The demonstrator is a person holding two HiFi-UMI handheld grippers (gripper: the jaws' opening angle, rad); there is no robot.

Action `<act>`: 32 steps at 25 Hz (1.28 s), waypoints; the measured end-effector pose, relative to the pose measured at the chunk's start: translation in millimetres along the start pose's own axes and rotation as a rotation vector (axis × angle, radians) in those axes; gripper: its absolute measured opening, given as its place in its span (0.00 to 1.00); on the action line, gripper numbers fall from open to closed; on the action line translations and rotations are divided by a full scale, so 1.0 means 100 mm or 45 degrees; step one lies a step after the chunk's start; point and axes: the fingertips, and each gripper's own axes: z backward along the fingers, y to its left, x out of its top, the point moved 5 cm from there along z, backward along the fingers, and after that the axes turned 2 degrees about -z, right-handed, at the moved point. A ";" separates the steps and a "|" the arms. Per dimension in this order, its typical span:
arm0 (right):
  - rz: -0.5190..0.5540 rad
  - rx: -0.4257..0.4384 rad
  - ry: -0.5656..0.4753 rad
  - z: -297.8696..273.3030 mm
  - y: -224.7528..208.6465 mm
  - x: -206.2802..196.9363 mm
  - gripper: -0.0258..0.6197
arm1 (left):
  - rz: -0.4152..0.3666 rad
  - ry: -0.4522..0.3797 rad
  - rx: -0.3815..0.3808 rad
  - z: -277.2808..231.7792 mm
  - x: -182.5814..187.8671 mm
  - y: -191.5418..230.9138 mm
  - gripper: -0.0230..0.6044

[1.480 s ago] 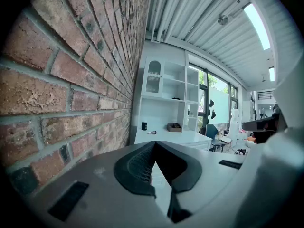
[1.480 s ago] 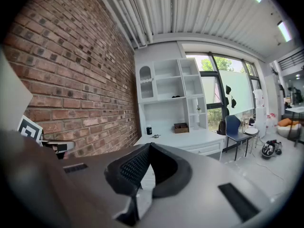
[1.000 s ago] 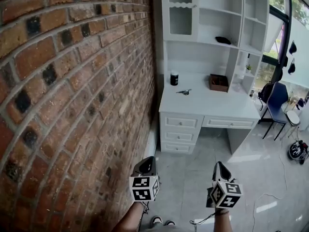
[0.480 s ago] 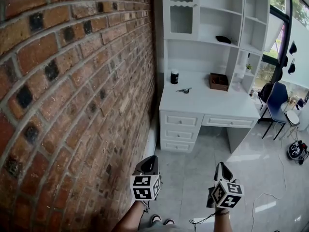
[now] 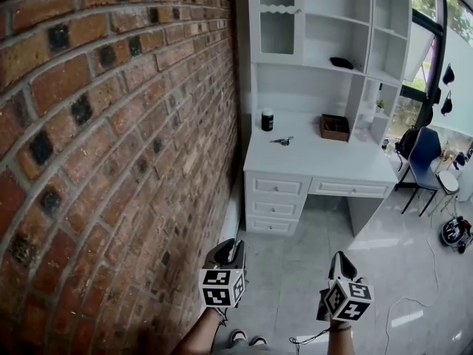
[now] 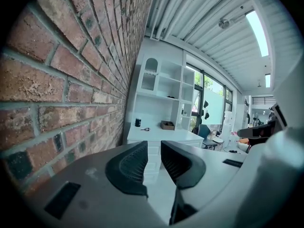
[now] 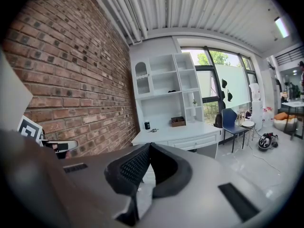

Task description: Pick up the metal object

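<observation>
The metal object is a small silvery thing lying on the white desk far ahead, near the brick wall; it also shows as a speck in the left gripper view and the right gripper view. Both grippers hang low over the floor, well short of the desk. My left gripper has just been opening: its jaws stand apart with nothing between them. My right gripper is shut and empty, its tips meeting.
A brick wall runs close along the left. On the desk stand a black jar and a brown box, with white shelves above. A blue chair and floor cables lie to the right.
The left gripper's jaws have parted from shut to a clear gap. Both grippers have stayed in place.
</observation>
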 end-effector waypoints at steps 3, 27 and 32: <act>-0.017 0.013 -0.007 0.02 -0.01 0.03 0.04 | 0.001 0.000 -0.008 0.01 0.00 -0.04 0.21; -0.053 0.032 0.012 -0.19 -0.43 0.02 0.04 | 0.006 0.016 0.067 -0.22 -0.04 -0.17 0.25; -0.058 0.042 0.016 -0.49 -0.36 0.07 0.04 | 0.016 0.012 0.079 -0.49 0.01 0.00 0.25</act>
